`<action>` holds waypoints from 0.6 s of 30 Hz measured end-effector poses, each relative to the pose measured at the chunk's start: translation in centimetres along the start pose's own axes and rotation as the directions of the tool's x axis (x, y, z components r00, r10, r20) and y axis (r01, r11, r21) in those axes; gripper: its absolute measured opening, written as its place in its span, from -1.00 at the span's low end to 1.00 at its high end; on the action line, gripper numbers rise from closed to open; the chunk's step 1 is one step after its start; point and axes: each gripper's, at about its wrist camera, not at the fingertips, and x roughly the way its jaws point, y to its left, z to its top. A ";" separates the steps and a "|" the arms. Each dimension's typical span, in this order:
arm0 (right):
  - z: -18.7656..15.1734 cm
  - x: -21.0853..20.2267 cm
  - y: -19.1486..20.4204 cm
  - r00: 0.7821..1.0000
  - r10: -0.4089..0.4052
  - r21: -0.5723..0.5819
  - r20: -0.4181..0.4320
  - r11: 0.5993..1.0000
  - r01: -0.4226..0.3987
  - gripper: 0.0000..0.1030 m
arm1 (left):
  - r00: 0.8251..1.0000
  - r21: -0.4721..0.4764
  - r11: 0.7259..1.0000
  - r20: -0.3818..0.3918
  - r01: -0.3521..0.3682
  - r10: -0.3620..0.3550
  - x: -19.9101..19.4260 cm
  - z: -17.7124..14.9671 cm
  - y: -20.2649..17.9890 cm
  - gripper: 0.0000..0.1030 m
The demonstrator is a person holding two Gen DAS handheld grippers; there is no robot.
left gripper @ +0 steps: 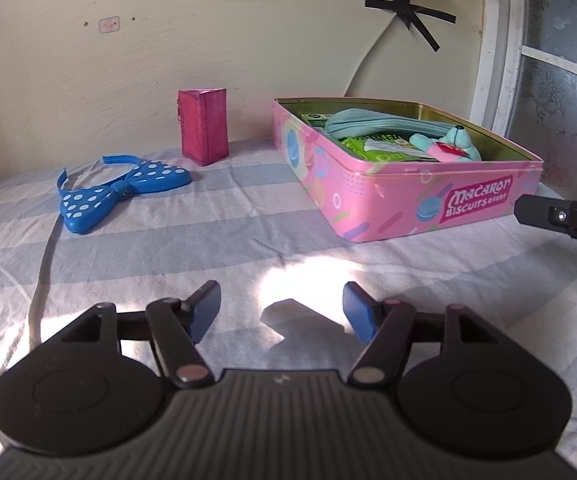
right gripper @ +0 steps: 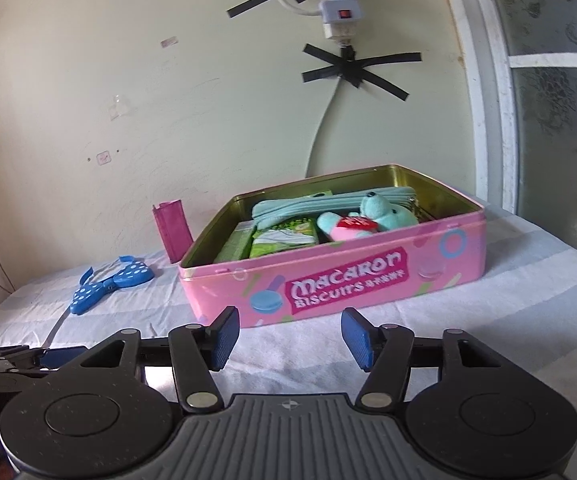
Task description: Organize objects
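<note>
An open pink Macaron Biscuits tin (left gripper: 428, 204) (right gripper: 428, 276) lies on the striped bedsheet and holds a teal pouch (left gripper: 384, 122) (right gripper: 328, 202), green packets (left gripper: 384, 148) (right gripper: 284, 240) and a teal plush toy (left gripper: 448, 144) (right gripper: 372, 216). A blue polka-dot bow headband (left gripper: 120, 192) (right gripper: 112, 284) lies left of the tin. A pink wallet (left gripper: 204, 132) (right gripper: 172, 228) stands upright by the wall. My left gripper (left gripper: 282, 312) is open and empty, low over the sheet. My right gripper (right gripper: 290, 338) is open and empty just before the tin's front wall.
The striped sheet (left gripper: 208, 248) ends at a pale wall with taped cable (left gripper: 404, 8) and power strips (right gripper: 338, 12). A window frame (left gripper: 504, 48) stands right of the tin. The right gripper's finger (left gripper: 560, 216) shows at the left wrist view's right edge.
</note>
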 end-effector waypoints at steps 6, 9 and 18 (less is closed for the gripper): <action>0.6 0.8 1.9 1.000 0.023 -0.048 -0.003 0.999 -0.023 0.02 | 1.000 -0.028 0.999 0.003 -0.021 0.021 0.4 0.1 2.0 0.35; 0.5 1.3 3.0 0.999 0.039 -0.074 -0.015 0.996 -0.040 0.02 | 0.999 -0.041 0.999 0.003 -0.031 0.032 0.6 0.1 3.1 0.36; -0.7 3.1 6.0 0.991 0.106 -0.135 -0.080 0.984 -0.116 0.02 | 0.997 -0.123 0.989 -0.010 -0.080 0.080 1.0 0.1 7.5 0.36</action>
